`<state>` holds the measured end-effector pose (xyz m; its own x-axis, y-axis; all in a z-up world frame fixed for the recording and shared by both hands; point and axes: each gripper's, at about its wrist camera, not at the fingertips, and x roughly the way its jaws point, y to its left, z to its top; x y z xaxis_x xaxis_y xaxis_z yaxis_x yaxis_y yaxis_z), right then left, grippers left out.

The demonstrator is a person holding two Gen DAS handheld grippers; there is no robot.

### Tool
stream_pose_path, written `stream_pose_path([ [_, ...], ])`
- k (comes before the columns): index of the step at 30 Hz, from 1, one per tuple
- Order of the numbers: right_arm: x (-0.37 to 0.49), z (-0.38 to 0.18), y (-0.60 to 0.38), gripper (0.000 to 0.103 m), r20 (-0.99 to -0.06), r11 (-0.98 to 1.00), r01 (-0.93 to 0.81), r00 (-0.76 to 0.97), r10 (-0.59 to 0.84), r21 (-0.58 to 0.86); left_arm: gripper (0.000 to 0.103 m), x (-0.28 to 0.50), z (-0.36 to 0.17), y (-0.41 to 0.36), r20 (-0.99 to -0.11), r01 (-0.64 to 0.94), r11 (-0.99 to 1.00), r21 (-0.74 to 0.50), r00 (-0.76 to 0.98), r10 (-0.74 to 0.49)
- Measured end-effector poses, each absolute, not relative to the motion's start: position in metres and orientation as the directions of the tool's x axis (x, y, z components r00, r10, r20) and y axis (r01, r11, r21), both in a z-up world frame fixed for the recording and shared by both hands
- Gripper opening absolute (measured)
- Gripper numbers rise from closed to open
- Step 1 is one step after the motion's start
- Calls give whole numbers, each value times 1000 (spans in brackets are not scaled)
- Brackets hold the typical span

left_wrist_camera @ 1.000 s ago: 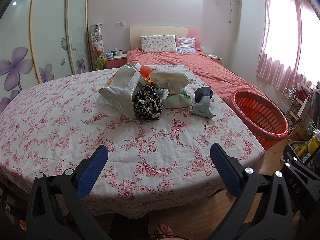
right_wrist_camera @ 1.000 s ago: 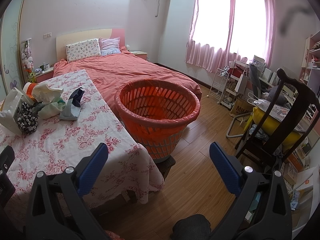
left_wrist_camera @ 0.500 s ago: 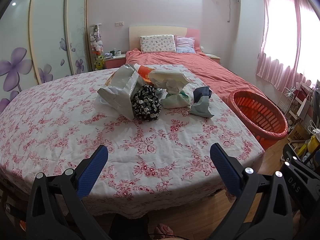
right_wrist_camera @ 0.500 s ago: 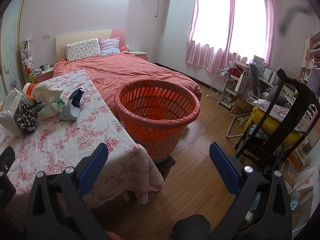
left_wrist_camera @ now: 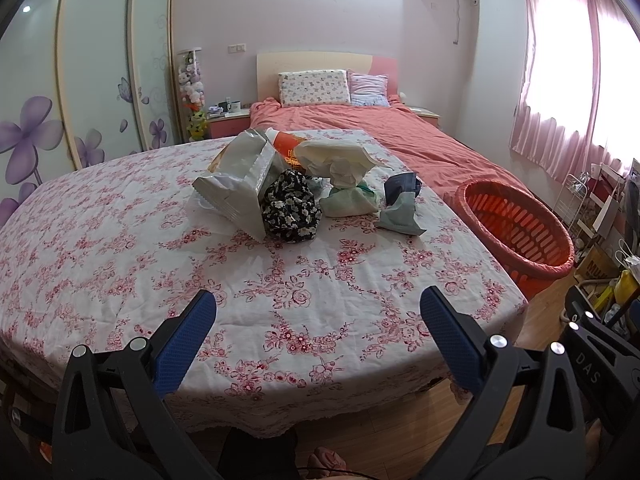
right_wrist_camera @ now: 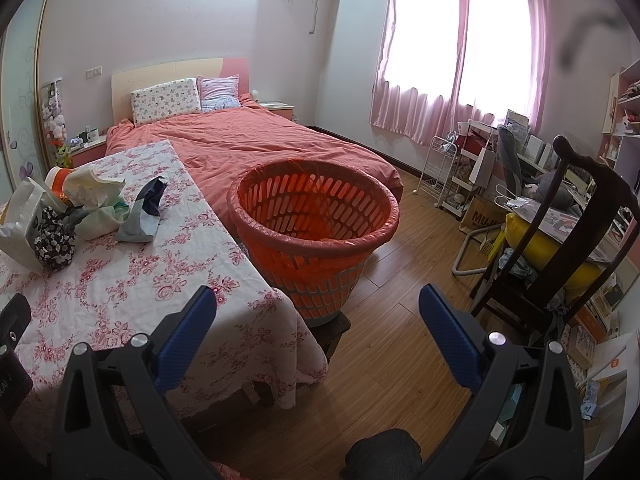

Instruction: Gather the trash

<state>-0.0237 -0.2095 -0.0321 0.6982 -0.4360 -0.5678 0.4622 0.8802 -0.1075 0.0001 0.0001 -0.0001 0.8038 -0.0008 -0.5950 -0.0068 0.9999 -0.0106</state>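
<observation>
Left wrist view has the left gripper (left_wrist_camera: 318,316) hanging over the near edge of the table (left_wrist_camera: 120,272), jaws spread wide with nothing between them. It's aimed pretty much straight at the trash pile (left_wrist_camera: 296,192) sitting toward the far middle of the floral cloth, so my guess is that hand is lined up to go in first.

The pile is a bunch of stuff bunched together and touching: a big silvery snack bag (left_wrist_camera: 240,188) on the left, a black flowery pouch (left_wrist_camera: 290,212) leaning against it, a pale crumpled bag (left_wrist_camera: 336,160) on top, and a grey-blue wrapper (left_wrist_camera: 402,210) a bit off to the right. Everything is well apart from both grippers, nothing picked up yet.

The right gripper (right_wrist_camera: 318,316) is also wide open and empty, pointing more at the orange basket (right_wrist_camera: 280,184) and the wooden floor than at the table. The basket stands on the floor just beside the table's right edge, lined with a thin bag, looks empty from what I can see. Makes sense to park it there, short drop from table to bin.

Light crinkly stuff, probably slippery to pinch.
</observation>
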Motion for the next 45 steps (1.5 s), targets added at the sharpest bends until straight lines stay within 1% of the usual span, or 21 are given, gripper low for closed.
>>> stream_pose_path([
  [22, -24, -33, -211, 99, -568, 882, 461, 702, -431, -99, 101, 1, 0, -5, -594, -8, 1000, -12, 804, -1],
  [29, -21, -35, -216, 99, -567, 898, 437, 729, -384, -48, 101, 6, -4, -3, -589, -14, 1000, -24, 808, -3],
  [39, -6, -30, -214, 99, -545, 916, 400, 763, -346, -23, 101, 20, -4, 14, -594, -23, 998, -59, 804, -16],
  [45, 27, -29, -197, 99, -555, 948, 320, 786, -271, -10, 101, 33, -8, 37, -612, -51, 994, -98, 791, -20],
])
